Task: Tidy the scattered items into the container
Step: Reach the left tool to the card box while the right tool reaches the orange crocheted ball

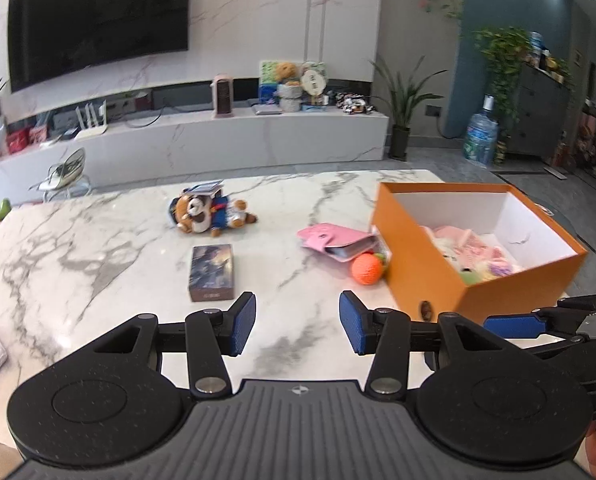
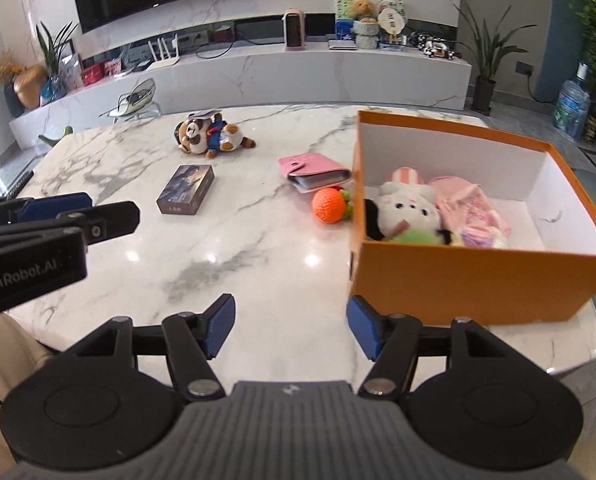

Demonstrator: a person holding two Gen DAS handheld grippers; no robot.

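An orange box (image 2: 450, 276) (image 1: 426, 276) stands on the marble table's right side, holding a white plush (image 2: 410, 212) and pink soft items (image 2: 474, 208). Left of it lie an orange knitted ball (image 2: 329, 206) (image 1: 366, 269) and a pink card wallet (image 2: 314, 172) (image 1: 338, 240). Further left are a dark card box (image 2: 185, 189) (image 1: 211, 272) and a brown plush animal (image 2: 209, 134) (image 1: 205, 212). My left gripper (image 1: 298, 324) hovers open over bare marble. My right gripper (image 2: 290, 328) is open too, near the orange box's front corner, with nothing between its fingers.
The marble table (image 2: 145, 280) ends close on the right behind the box. A low TV bench (image 2: 298, 68) with a heater, toys and a router runs along the far wall. A chair (image 1: 63, 174) stands beyond the table's far left edge; a water bottle (image 1: 481, 136) sits on the floor.
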